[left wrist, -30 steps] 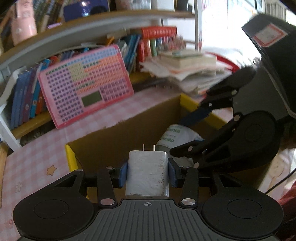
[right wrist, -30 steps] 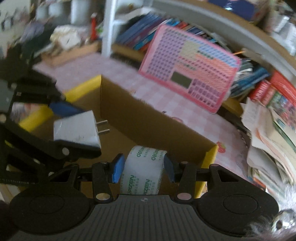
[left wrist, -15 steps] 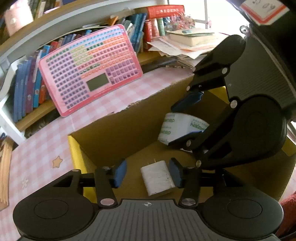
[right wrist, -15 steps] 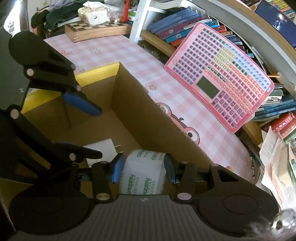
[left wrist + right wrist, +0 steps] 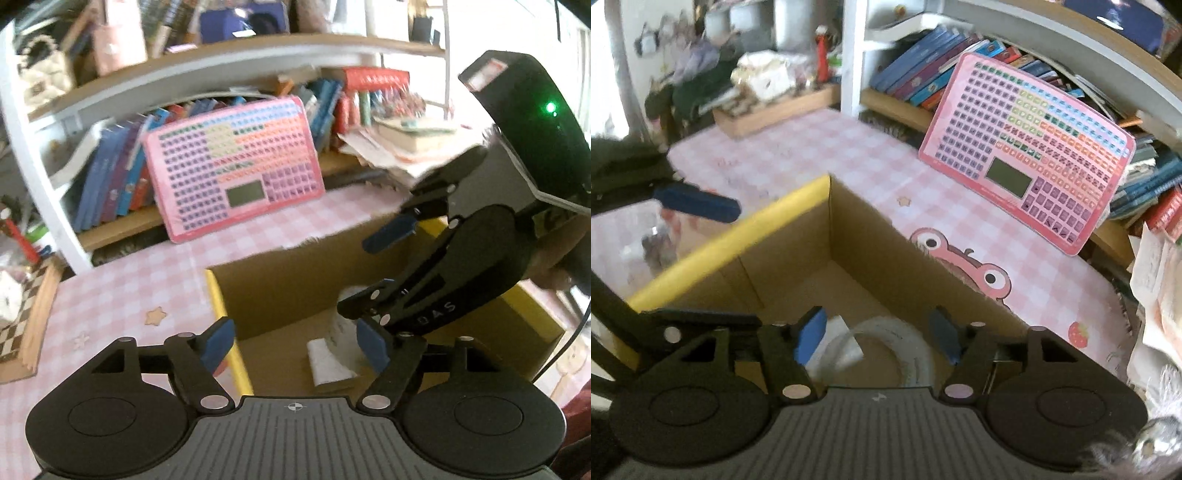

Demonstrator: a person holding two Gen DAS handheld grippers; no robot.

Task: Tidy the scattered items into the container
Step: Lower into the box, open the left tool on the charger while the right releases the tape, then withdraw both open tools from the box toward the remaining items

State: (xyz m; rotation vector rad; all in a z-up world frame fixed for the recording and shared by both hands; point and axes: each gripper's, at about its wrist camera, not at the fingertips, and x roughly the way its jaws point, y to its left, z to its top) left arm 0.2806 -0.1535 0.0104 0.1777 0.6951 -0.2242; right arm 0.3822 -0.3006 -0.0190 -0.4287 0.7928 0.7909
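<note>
both drops are done and this is the release step of tidying: the left hand-held gripper (image 5: 291, 345) has just been opening its jaws and now holds nothing, its blue pads standing wide over the yellow-edged cardboard box (image 5: 221, 306). the white charger (image 5: 327, 360) lies loose on the box floor below, clear of both pads. the right hand-held gripper (image 5: 877, 334) has likewise just been opening; its pads stand apart with nothing pressed between them, and the tape roll (image 5: 908, 354) lies flat on the box floor beneath, just beside the charger (image 5: 836, 350). so both task items sit inside the container, on the pink checked desk (image 5: 812, 147). the next move, as i judge it, calls for lifting both grippers straight up and clear of the box walls without nudging each other, since they hang close together, then looking over the desk for anything left; the pink keyboard toy (image 5: 234, 173) leans against the bookshelf (image 5: 207, 74) behind
</note>
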